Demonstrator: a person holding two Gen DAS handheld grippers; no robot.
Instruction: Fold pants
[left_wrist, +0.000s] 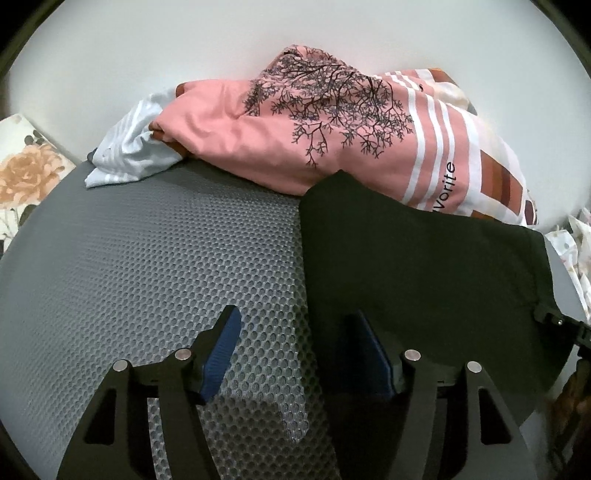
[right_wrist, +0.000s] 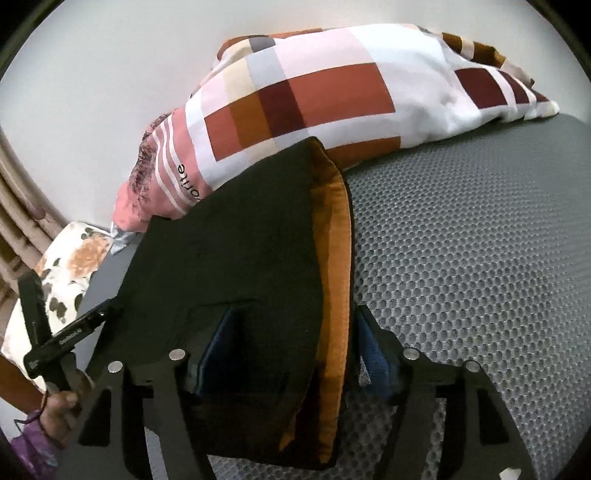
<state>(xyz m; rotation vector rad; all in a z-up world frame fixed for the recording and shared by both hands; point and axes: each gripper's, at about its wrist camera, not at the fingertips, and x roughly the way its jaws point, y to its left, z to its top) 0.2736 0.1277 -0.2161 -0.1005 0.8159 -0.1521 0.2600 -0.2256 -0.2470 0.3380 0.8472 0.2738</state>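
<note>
Dark folded pants (left_wrist: 424, 277) lie on the grey honeycomb mat (left_wrist: 147, 258), their far end resting on the bedding. In the right wrist view the pants (right_wrist: 229, 240) show an orange inner layer (right_wrist: 332, 258) along their right edge. My left gripper (left_wrist: 295, 350) is open and straddles the pants' left edge, one blue pad over the mat and the other over the cloth. My right gripper (right_wrist: 293, 347) is open too, with the near right part of the pants between its pads, which do not press on it. The left gripper's body (right_wrist: 66, 332) and a hand (right_wrist: 62, 402) show at the left.
A pink cover with a tree print (left_wrist: 295, 122) and a patchwork cover (right_wrist: 314, 85) are heaped along the white wall. A pale striped cloth (left_wrist: 125, 147) lies at the far left. A floral pillow (left_wrist: 26, 166) sits past the mat's left edge. Bare mat (right_wrist: 480, 258) stretches right.
</note>
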